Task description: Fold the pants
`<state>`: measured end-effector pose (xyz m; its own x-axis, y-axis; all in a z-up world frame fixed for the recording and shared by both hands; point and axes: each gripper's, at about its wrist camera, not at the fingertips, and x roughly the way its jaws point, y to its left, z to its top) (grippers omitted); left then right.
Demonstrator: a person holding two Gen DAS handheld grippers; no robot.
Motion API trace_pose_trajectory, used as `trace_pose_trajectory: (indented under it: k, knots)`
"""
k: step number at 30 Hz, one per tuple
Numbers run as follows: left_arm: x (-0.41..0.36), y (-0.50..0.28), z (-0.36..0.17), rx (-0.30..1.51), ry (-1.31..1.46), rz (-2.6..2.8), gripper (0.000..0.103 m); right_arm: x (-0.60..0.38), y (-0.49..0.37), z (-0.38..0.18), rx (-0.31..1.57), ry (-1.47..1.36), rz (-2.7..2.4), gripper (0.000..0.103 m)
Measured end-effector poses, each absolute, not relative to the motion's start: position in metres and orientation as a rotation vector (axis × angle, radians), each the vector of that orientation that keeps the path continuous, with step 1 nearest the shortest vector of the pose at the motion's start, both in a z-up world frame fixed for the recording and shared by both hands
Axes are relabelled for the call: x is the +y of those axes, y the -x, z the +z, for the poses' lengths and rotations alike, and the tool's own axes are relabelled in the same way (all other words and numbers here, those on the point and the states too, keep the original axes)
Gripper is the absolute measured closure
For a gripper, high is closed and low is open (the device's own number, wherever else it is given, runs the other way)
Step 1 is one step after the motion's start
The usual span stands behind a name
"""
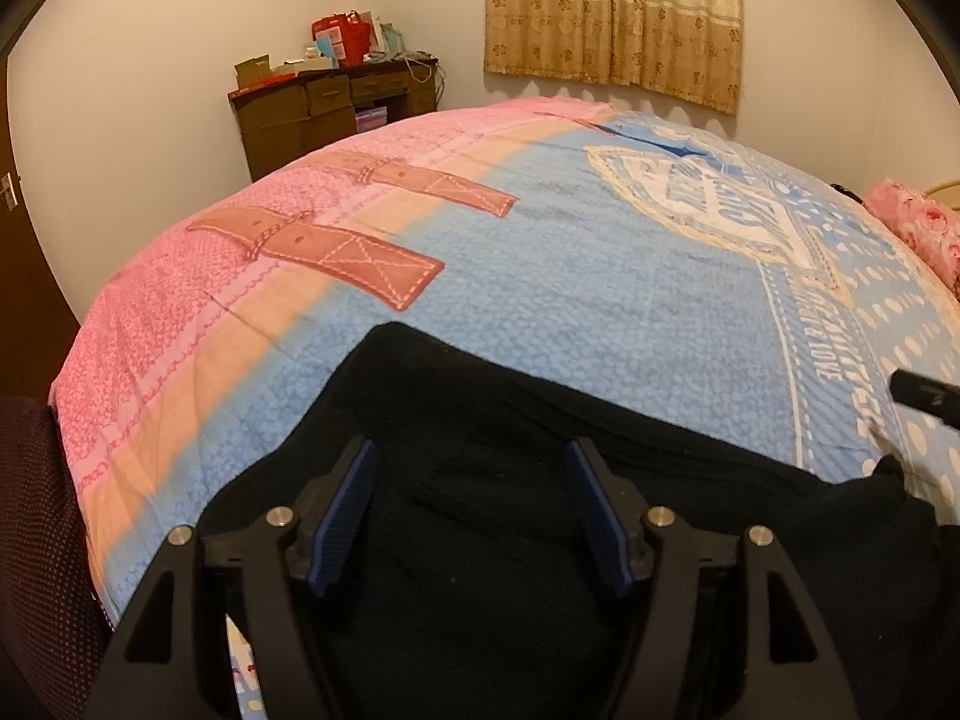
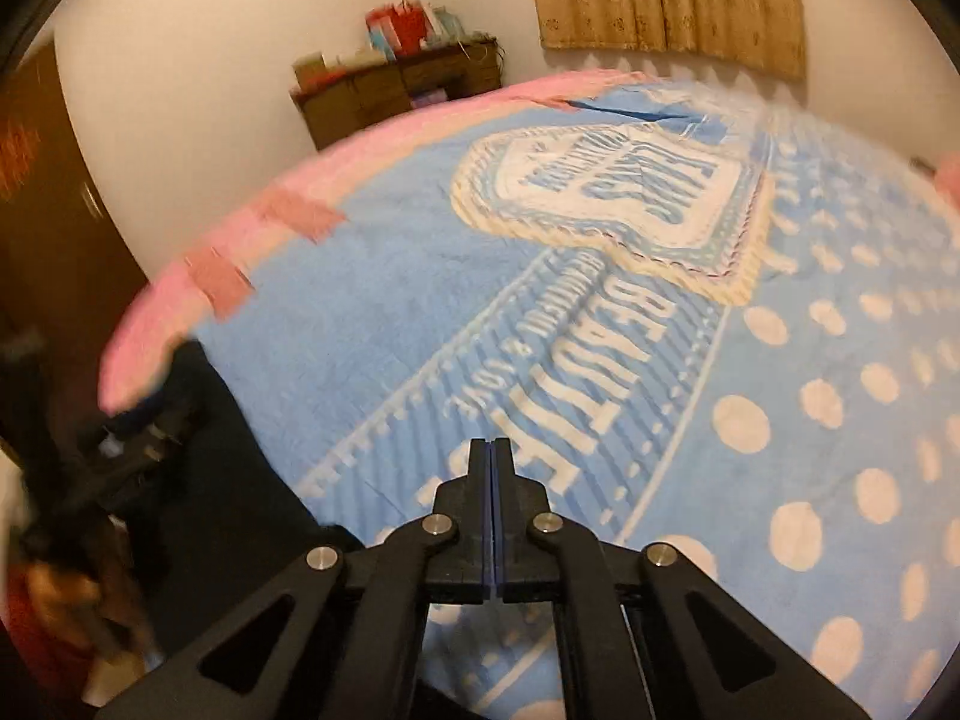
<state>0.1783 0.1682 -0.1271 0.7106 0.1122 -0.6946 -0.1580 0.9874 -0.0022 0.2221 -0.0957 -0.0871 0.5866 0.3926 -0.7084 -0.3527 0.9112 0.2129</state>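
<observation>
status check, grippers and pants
Left hand-held gripper open over black pants. Right hand-held gripper shut, empty, above bedspread. Nothing in the way.

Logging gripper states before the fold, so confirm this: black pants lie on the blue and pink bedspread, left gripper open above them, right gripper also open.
One thing is wrong: the right gripper is shut, empty, as its own wrist view shows. The rest stands: the black fabric pants lie on the blue and pink bedspread, with the left gripper open above them.
</observation>
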Motion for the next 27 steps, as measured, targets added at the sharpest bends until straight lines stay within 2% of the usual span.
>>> trace_pose_trajectory:
  k: [7, 10, 12, 13, 17, 18, 20, 25, 27]
  knots:
    - [0.165, -0.179, -0.128, 0.760, 0.056, 0.162, 0.032, -0.088, -0.197, -0.066, 0.828, -0.163, 0.597, 0.099]
    - [0.168, -0.180, -0.127, 0.768, 0.067, 0.158, 0.032, -0.072, -0.193, -0.081, 0.887, -0.151, 0.631, 0.086]
    - [0.168, -0.179, -0.127, 0.772, 0.069, 0.153, 0.032, -0.064, -0.191, -0.094, 0.931, -0.126, 0.630, 0.064]
    - [0.168, -0.179, -0.127, 0.772, 0.069, 0.151, 0.032, -0.060, -0.190, -0.102, 0.950, -0.105, 0.607, 0.063]
    - [0.167, -0.179, -0.127, 0.767, 0.063, 0.151, 0.031, -0.050, -0.187, -0.110, 0.932, -0.014, 0.565, 0.064]
    - [0.167, -0.179, -0.128, 0.766, 0.062, 0.151, 0.031, -0.049, -0.188, -0.110, 0.929, 0.004, 0.552, 0.077]
    - [0.167, -0.179, -0.128, 0.763, 0.058, 0.152, 0.031, -0.045, -0.186, -0.108, 0.923, 0.040, 0.546, 0.089]
    - [0.167, -0.179, -0.129, 0.756, 0.064, 0.146, 0.028, -0.050, -0.187, -0.095, 0.850, 0.044, 0.465, 0.095]
    - [0.166, -0.181, -0.129, 0.755, 0.052, 0.151, 0.027, -0.056, -0.205, -0.104, 0.882, 0.012, 0.434, 0.095]
